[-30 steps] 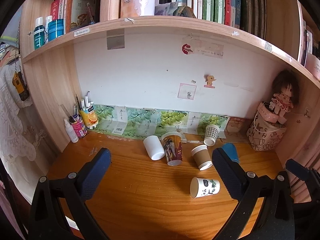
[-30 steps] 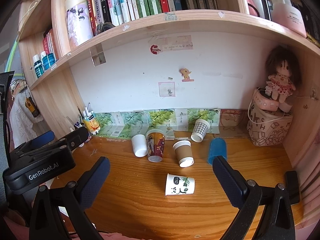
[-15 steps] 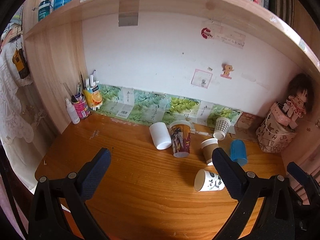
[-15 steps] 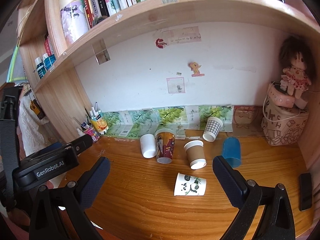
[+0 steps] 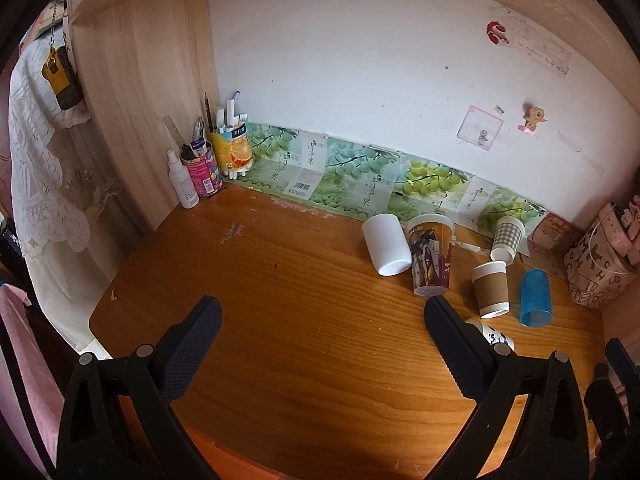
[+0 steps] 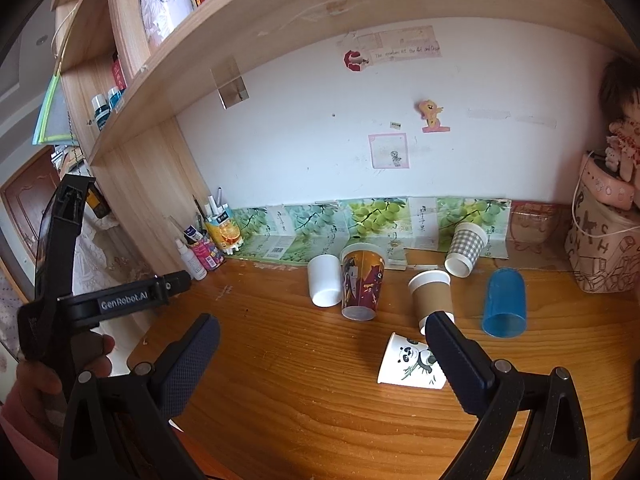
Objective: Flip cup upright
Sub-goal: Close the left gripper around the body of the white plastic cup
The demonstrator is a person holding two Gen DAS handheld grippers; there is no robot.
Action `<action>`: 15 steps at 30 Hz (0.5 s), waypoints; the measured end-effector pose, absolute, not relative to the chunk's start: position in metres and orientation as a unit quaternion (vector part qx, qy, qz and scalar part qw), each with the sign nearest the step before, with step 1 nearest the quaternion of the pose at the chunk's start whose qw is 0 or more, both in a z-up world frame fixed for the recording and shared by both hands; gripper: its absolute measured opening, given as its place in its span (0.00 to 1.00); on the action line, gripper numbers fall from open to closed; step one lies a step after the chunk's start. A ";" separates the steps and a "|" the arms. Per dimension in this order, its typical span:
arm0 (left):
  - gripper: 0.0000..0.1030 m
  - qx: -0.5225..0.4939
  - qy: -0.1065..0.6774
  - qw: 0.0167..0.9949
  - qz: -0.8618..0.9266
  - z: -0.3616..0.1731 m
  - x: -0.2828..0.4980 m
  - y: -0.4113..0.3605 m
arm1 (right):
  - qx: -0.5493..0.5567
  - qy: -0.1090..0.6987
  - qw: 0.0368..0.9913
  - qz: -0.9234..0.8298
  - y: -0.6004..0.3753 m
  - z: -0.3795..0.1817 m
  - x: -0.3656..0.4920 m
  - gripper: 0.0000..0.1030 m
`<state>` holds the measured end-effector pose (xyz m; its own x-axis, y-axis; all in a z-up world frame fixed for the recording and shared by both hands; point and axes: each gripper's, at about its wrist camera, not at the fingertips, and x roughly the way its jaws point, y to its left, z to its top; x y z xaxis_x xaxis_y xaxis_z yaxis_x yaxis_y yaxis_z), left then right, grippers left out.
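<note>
A white panda-print paper cup [image 6: 412,364] lies on its side on the wooden desk [image 6: 304,392]; in the left wrist view [image 5: 494,334] my right finger mostly hides it. Behind it several cups stand upside down: white [image 6: 325,280], printed [image 6: 362,282], brown-sleeved [image 6: 432,296], checked [image 6: 466,249], blue [image 6: 504,302]. My right gripper [image 6: 320,354] is open and empty, its right finger [image 6: 460,360] just in front of the panda cup. My left gripper [image 5: 320,336] is open and empty above the desk, left of the cups.
Pen holders [image 5: 216,156] and a spray bottle [image 5: 182,180] stand in the back left corner by the wooden side panel [image 5: 140,100]. A patterned bag [image 6: 604,248] with a doll sits at the back right. A bookshelf [image 6: 248,32] overhangs the desk.
Both grippers have moved forward and tilted down toward the desk. The cups now look larger and closer. The panda cup has not moved.
</note>
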<state>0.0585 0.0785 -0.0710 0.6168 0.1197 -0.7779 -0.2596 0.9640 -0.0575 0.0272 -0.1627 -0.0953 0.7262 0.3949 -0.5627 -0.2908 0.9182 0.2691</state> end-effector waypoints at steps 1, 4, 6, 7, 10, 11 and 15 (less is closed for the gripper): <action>0.98 -0.088 0.430 0.892 0.104 -0.075 0.063 0.083 | 0.083 0.321 0.925 0.186 -0.161 -0.099 0.029 1.00; 0.98 -0.095 0.447 0.884 0.098 -0.085 0.078 0.093 | 0.088 0.326 0.924 0.178 -0.158 -0.108 0.034 1.00; 0.98 -0.111 0.461 0.876 0.086 -0.094 0.091 0.100 | 0.095 0.331 0.924 0.168 -0.156 -0.111 0.038 1.00; 0.98 -0.116 0.467 0.873 0.081 -0.098 0.095 0.101 | 0.101 0.334 0.924 0.159 -0.155 -0.112 0.041 1.00; 0.98 -0.124 0.484 0.864 0.060 -0.109 0.114 0.103 | 0.114 0.341 0.923 0.135 -0.154 -0.114 0.048 1.00; 0.98 -0.129 0.489 0.861 0.051 -0.114 0.121 0.103 | 0.116 0.342 0.924 0.127 -0.154 -0.115 0.050 1.00; 0.98 -0.144 0.508 0.848 0.027 -0.131 0.147 0.108 | 0.122 0.354 0.922 0.099 -0.151 -0.120 0.060 1.00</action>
<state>0.1468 0.1078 -0.1309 0.4816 -0.1014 -0.8705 -0.1925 0.9568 -0.2179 0.0603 -0.1509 -0.1202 0.7295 0.2692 -0.6287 -0.0968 0.9507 0.2947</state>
